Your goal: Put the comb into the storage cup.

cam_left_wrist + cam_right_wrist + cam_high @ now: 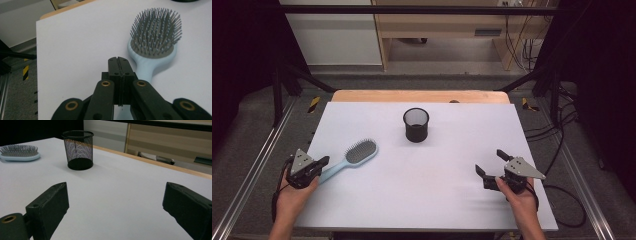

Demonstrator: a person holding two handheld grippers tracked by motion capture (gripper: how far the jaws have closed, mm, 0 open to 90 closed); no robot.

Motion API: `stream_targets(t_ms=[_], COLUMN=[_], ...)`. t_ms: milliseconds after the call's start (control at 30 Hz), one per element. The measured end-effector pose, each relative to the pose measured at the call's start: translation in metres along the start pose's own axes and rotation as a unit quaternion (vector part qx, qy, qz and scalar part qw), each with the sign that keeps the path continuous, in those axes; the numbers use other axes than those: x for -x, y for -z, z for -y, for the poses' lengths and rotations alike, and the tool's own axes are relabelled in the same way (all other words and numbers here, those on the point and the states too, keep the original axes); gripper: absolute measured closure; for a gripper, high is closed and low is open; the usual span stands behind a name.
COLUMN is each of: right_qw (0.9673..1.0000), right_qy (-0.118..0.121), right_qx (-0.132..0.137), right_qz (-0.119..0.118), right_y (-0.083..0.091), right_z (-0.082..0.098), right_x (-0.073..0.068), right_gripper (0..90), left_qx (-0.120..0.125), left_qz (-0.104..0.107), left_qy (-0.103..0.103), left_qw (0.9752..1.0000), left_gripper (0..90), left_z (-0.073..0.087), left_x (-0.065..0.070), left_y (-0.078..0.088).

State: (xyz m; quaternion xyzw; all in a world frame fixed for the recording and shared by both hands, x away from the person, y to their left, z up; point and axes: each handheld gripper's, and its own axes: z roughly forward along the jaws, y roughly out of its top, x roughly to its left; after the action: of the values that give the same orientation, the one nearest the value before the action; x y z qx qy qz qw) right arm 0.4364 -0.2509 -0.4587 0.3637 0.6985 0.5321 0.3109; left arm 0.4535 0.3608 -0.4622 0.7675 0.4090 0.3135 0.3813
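Hairbrush (354, 156), pale blue w/ grey bristle pad, lies bristles-up on white table (422, 200), left of centre in high view; head toward upper right, handle running down-left to the left gripper (323, 161). In left gripper view the brush (152, 47) fills upper right of frame, handle passing just right of and under the jaw tips. Left gripper (119, 62) jaws pressed fully together, no gap, nothing between them; tips at or just beside the handle, can't tell if touching. Left hand (294, 192) grips it at lower left of high view.

Black wire-mesh pen cup (416, 124) stands upright, upper centre of table, well apart from brush & both grippers. In right gripper view the cup (78, 149) is upper left, brush head (19, 152) at far left edge.

Right gripper (491, 164) at lower right of high view, held by right hand (514, 192); jaws spread wide, empty, bare tabletop between them. Same in right gripper view (116, 205): one jaw lower left, other lower right, wide gap.

Wooden strip (419, 96) runs along far table edge.
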Motion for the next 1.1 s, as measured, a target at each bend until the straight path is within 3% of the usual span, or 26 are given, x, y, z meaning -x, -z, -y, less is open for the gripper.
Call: stream_targets(t_ms=[133, 267, 767, 967, 1100], right_qw=[1.0000, 1.0000, 0.9999, 0.9999, 0.9999], right_qy=[0.002, 0.002, 0.006, 0.008, 0.006], right_qx=[0.001, -0.001, -0.009, -0.011, -0.014], right_qz=[-0.001, 0.000, -0.003, -0.005, -0.006], right_y=[0.001, 0.000, -0.001, -0.001, -0.002], right_z=[0.000, 0.000, 0.000, 0.000, 0.000], right_x=[-0.001, 0.000, -0.001, -0.001, -0.002], right_gripper=[6.7, 6.7, 6.7, 6.7, 6.7], left_qx=[-0.009, -0.007, -0.042, -0.050, -0.068], left_qz=[-0.006, -0.010, -0.005, 0.014, 0.024], left_qy=[0.007, 0.028, 0.039, 0.033, 0.011], left_qw=[0.9999, 0.9995, 0.9984, 0.9981, 0.9973], left_gripper=[90.0, 90.0, 90.0, 90.0, 90.0], left_z=[0.007, 0.011, 0.022, 0.017, 0.011], left_x=[0.000, 0.000, -0.008, 0.003, 0.017], left_y=[0.011, 0.018, 0.009, 0.010, 0.006])
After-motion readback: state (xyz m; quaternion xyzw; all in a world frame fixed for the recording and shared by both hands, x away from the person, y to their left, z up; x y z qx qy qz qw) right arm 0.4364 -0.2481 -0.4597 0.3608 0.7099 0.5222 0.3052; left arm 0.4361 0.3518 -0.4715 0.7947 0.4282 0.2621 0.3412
